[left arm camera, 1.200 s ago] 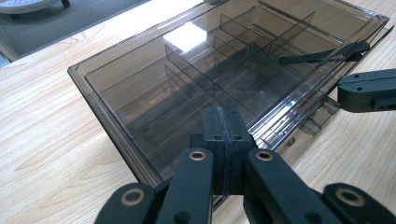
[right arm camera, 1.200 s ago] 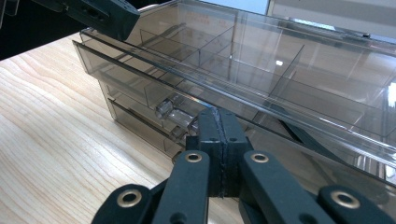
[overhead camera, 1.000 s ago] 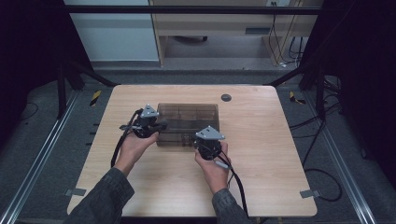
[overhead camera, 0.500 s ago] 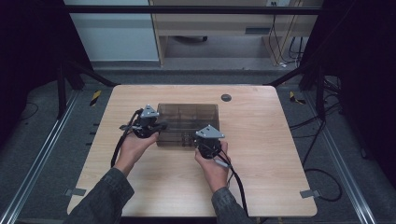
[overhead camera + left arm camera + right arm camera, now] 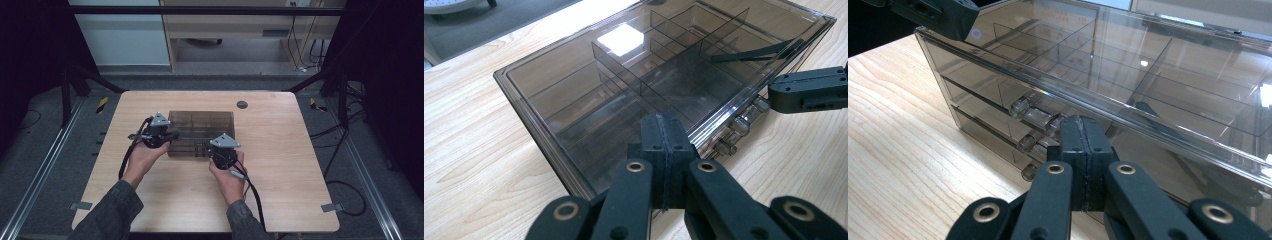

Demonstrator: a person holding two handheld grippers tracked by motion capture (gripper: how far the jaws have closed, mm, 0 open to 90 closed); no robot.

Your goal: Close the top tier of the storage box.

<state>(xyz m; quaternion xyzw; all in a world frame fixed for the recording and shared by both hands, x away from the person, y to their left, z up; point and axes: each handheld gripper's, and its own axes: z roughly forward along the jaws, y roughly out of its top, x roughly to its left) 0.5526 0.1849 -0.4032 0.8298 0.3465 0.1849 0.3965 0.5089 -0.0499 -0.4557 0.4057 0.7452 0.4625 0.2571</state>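
From above, a smoky clear drawer box [image 5: 201, 133] sits mid-table [image 5: 295, 165] over grey floor. Left gripper [image 5: 665, 131], jaws pressed together, empty, meets its side edge. Right gripper [image 5: 1081, 131], jaws likewise closed, nears the drawer knobs [image 5: 1035, 116].

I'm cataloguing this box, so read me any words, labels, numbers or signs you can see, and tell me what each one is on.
No text here can be read.
Faint reddish print on the top of the smoked drawer box: too blurred to read.
Small round sticker near the box's far corner: too small to read.
Left gripper and right gripper: no markings to be seen.
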